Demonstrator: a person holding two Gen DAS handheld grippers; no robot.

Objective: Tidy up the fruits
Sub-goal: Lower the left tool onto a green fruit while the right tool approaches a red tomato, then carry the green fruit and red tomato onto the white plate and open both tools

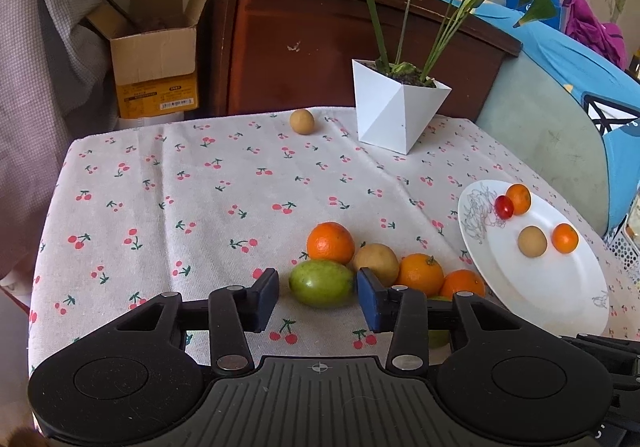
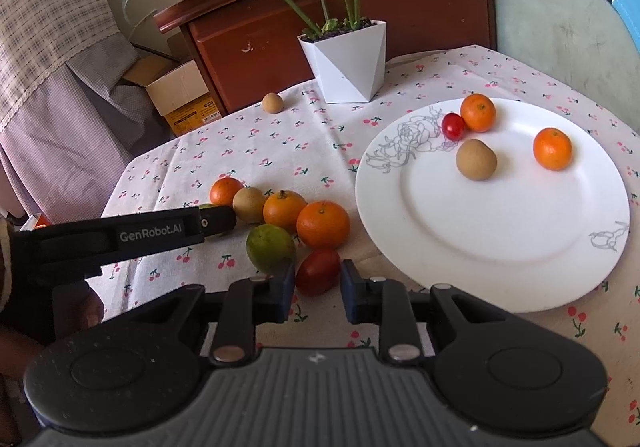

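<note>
My left gripper (image 1: 318, 293) stands open around a green fruit (image 1: 322, 283) lying on the cherry-print cloth; a small gap shows at the left pad. Behind it cluster three oranges (image 1: 331, 242), (image 1: 421, 273), (image 1: 462, 283) and a tan fruit (image 1: 376, 262). My right gripper (image 2: 318, 287) is shut on a red cherry tomato (image 2: 318, 271) beside a second green fruit (image 2: 270, 249). The white plate (image 2: 500, 227) to the right carries two small oranges (image 2: 478, 112), (image 2: 552, 149), a cherry tomato (image 2: 453, 126) and a tan fruit (image 2: 476, 159). The left gripper's finger (image 2: 216, 219) reaches in from the left.
A lone tan fruit (image 1: 302, 122) sits at the table's far edge beside a white faceted plant pot (image 1: 396, 115). Behind the table stand a dark wooden cabinet (image 1: 300, 47), an open cardboard box (image 1: 156, 59) and a blue-covered chair (image 1: 560, 59).
</note>
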